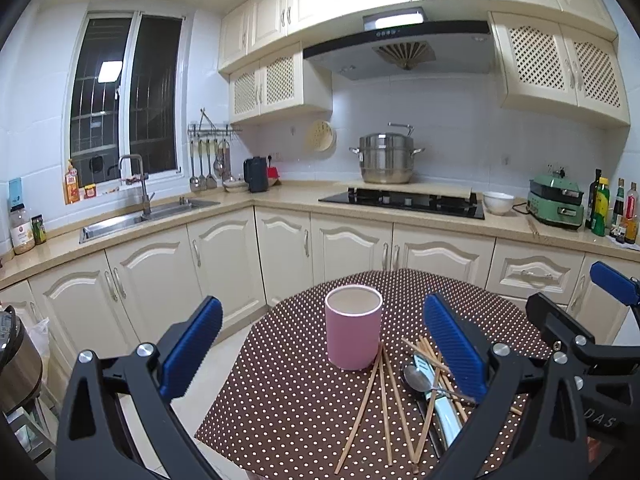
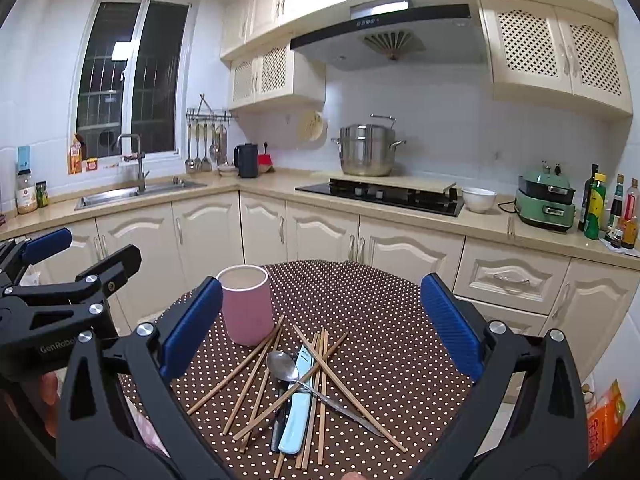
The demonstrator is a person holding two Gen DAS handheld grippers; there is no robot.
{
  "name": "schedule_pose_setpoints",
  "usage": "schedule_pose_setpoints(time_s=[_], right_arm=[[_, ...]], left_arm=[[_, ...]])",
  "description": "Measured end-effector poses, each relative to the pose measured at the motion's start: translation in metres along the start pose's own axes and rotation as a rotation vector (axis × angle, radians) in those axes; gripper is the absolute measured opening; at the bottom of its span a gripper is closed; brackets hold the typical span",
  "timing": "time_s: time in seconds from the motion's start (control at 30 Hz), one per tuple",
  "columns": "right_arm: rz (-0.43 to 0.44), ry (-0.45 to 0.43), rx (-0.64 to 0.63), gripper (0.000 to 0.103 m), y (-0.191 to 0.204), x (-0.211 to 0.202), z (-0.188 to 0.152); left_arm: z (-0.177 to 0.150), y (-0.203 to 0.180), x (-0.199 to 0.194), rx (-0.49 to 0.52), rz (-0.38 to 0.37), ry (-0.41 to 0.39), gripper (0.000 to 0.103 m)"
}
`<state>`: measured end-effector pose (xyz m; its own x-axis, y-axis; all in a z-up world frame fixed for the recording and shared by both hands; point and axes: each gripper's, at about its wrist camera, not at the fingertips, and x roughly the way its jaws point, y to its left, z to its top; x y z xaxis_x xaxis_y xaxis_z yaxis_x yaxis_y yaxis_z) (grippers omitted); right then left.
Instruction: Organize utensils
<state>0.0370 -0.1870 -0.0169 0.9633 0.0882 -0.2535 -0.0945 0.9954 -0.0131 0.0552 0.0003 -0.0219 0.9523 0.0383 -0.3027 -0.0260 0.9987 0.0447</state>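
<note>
Nothing is sorted yet: the pink cup (image 2: 247,307) stands empty on the dotted counter (image 2: 400,340), while chopsticks (image 2: 256,372), spoon (image 2: 282,365) and a pale-blue-handled utensil (image 2: 298,408) lie heaped at its 5 o'clock, with the left gripper (image 1: 322,350) and right gripper (image 2: 320,326) both spread wide, holding nothing.

A small round table draped in a brown white-dotted cloth (image 2: 380,320) is standing in front of the cream lower cabinets (image 2: 320,232). On it, a pink cylindrical ceramic cup (image 2: 246,312) is standing upright toward the left. Just right of and nearer than the cup, loose wooden chopsticks (image 2: 320,384) are lying criss-crossed, one touching its base. A steel spoon (image 2: 286,366) and a pale blue flat-handled utensil (image 2: 298,408) are lying among them, the spoon's handle crossing over that utensil.
</note>
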Motion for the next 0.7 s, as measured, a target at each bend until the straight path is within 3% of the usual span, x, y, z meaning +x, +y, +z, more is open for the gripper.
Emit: schedule_pose_setpoints(time_s=[0.23, 0.37, 0.6, 0.7], right_arm=[[0.026, 0.067, -0.009, 0.097, -0.004, 0.029, -0.008], [0.012, 0.163, -0.056, 0.097, -0.016, 0.057, -0.017], [-0.027, 0.384, -0.177, 0.097, -0.044, 0.111, -0.043], [0.013, 0.485, -0.216, 0.097, -0.054, 0.134, -0.054]], left_arm=[[-0.007, 0.0, 0.041, 0.008, -0.065, 0.122, 0.099], [-0.018, 0.003, 0.087, 0.051, -0.134, 0.306, 0.099], [-0.048, 0.004, 0.157, 0.103, -0.248, 0.558, 0.097], [-0.071, -0.016, 0.183, 0.182, -0.296, 0.671, 0.08]])
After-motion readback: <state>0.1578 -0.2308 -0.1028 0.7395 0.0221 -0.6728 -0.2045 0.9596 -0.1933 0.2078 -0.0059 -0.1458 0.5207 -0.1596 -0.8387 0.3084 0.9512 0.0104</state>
